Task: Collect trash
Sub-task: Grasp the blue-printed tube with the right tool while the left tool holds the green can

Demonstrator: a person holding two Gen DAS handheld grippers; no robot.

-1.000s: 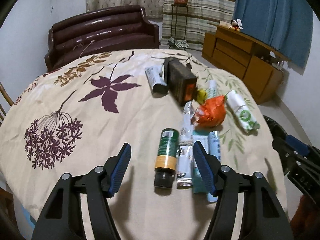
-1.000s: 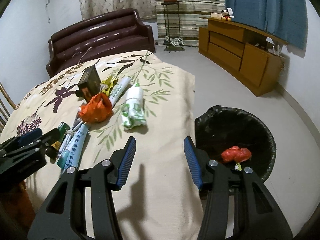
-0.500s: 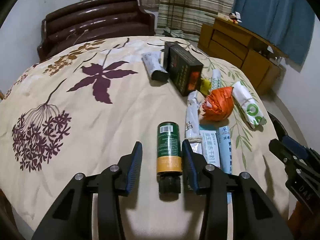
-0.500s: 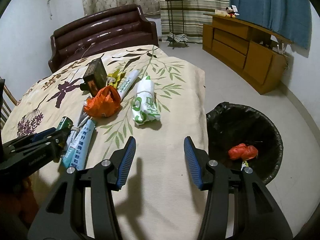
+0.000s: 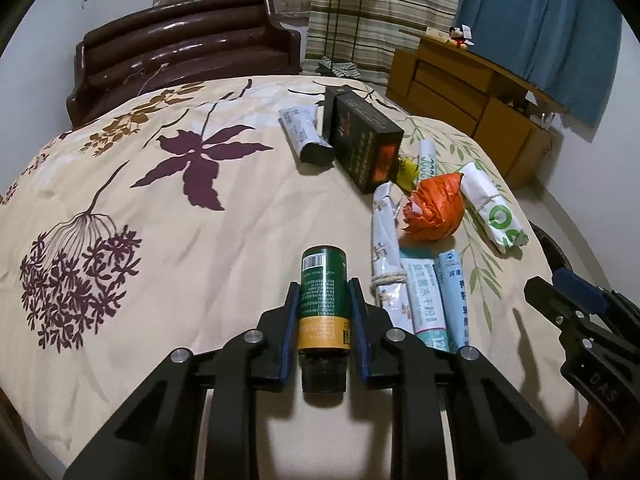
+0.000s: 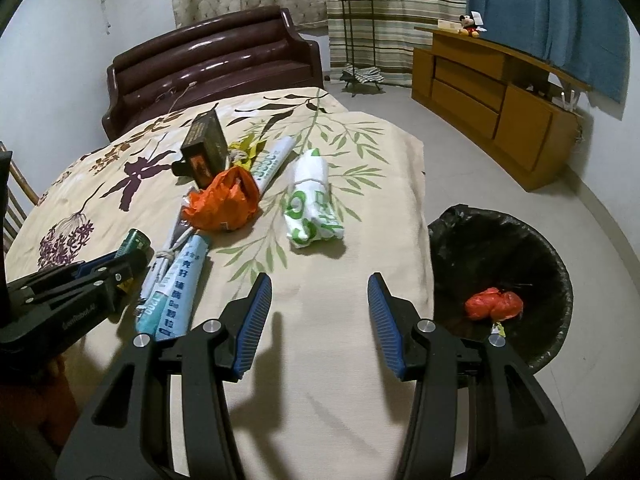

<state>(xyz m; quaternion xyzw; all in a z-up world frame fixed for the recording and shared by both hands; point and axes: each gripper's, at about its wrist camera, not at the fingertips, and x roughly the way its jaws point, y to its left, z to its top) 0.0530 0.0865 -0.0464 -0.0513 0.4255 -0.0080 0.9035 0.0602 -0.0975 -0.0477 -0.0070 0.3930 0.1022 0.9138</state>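
trash bin (image 5: 554, 250) mostly hidden past the tablecloth (image 5: 240, 220) edge.

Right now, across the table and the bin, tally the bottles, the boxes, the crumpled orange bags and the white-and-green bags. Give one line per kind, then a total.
Green bottle: 1
Dark box: 1
Crumpled orange bag: 2 (table bag, binned bag)
White-and-green bag: 1
Total: 5

One green bottle (image 5: 323, 300), one black box (image 5: 366, 142), two tools.

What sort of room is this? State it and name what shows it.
Probably a home living room: a dark leather sofa, a wooden sideboard, curtains, and a table under a floral cloth.
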